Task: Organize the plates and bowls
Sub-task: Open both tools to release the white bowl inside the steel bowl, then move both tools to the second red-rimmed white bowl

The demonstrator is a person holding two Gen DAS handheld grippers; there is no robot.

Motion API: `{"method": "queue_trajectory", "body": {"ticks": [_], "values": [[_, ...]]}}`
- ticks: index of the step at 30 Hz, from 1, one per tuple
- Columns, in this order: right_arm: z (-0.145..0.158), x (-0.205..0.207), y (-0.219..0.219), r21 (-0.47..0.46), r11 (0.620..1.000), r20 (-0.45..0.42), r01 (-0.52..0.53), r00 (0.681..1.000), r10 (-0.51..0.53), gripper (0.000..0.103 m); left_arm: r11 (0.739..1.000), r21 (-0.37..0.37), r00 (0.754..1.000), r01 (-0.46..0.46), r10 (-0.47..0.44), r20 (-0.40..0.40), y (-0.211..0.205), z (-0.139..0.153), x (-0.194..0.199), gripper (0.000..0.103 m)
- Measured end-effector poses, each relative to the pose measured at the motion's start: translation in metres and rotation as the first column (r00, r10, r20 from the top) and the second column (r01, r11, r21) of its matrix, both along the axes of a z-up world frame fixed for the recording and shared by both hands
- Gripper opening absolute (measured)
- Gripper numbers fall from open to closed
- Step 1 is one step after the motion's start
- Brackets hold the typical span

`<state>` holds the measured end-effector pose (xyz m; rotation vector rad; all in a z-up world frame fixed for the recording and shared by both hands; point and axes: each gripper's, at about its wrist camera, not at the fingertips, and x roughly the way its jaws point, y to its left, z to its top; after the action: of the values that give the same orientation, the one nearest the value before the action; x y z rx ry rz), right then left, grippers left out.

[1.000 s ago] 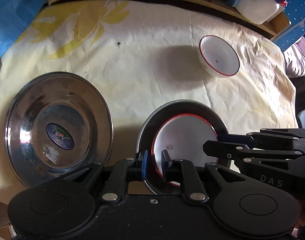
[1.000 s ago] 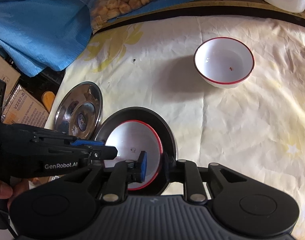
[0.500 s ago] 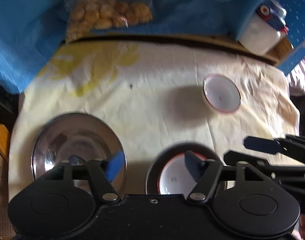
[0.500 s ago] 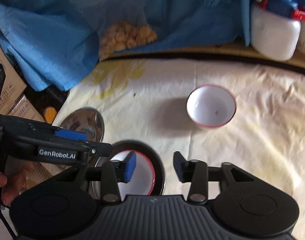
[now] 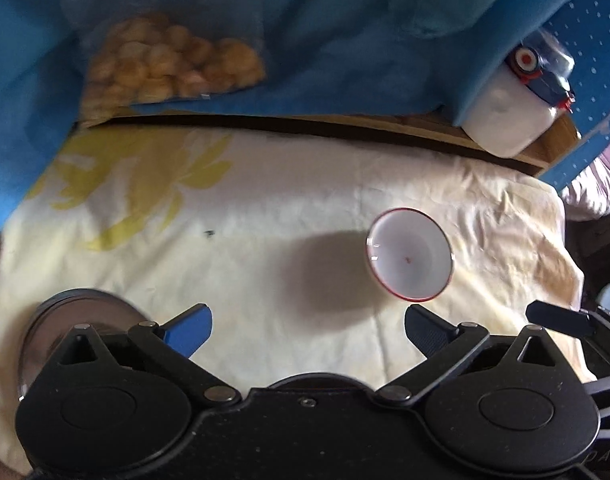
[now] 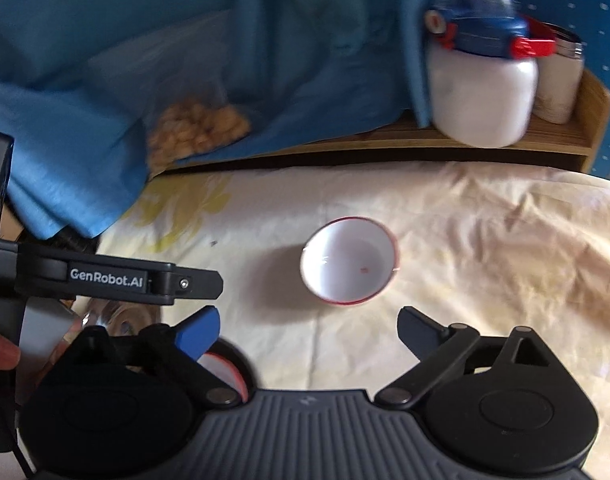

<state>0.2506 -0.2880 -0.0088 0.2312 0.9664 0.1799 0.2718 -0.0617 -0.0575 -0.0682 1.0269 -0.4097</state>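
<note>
Two grippers seen: left gripper (image 5: pixel 307 330) and right gripper (image 6: pixel 307 330), jaws of both opening wide, nothing between them. One free white bowl (image 5: pixel 409 254) with red rim seen on yellow cloth (image 5: pixel 265 208), ahead of both. Second red-rimmed bowl (image 6: pixel 225 368) seen nested in dark plate (image 6: pixel 243 364), mostly hidden under right gripper. One steel plate (image 5: pixel 81 308) noted at left. One snack bag (image 5: pixel 165 64) and one white jar (image 6: pixel 481 92) seen behind.

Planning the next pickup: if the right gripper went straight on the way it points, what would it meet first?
Most likely the white bowl with the red rim, which sits ahead, centred between the opening, empty jaws of the right gripper. Only bare tablecloth lies before it, though depth is uncertain.
</note>
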Motion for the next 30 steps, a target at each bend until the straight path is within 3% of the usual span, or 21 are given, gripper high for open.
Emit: {"method": "queue_trajectory", "body": {"ticks": [12, 19, 30], "values": [[-0.015, 0.008, -0.049, -0.004, 0.996, -0.009, 0.094, 0.996, -0.094, 0.103, 0.991, -0.028, 0.987, 0.129, -0.126, 0.097, -0.049, -0.007, 0.018, 0.102], [-0.026, 0.012, -0.071, -0.023, 0.991, -0.006, 0.13, 0.991, -0.131, 0.103, 0.99, 0.019, 0.977, 0.139, -0.14, 0.159, -0.066, -0.009, 0.025, 0.102], [-0.058, 0.03, -0.093, 0.001, 0.99, -0.039, 0.14, 0.989, -0.14, 0.103, 0.97, 0.195, 0.976, 0.148, -0.175, 0.131, -0.084, -0.038, 0.038, 0.102]]}}
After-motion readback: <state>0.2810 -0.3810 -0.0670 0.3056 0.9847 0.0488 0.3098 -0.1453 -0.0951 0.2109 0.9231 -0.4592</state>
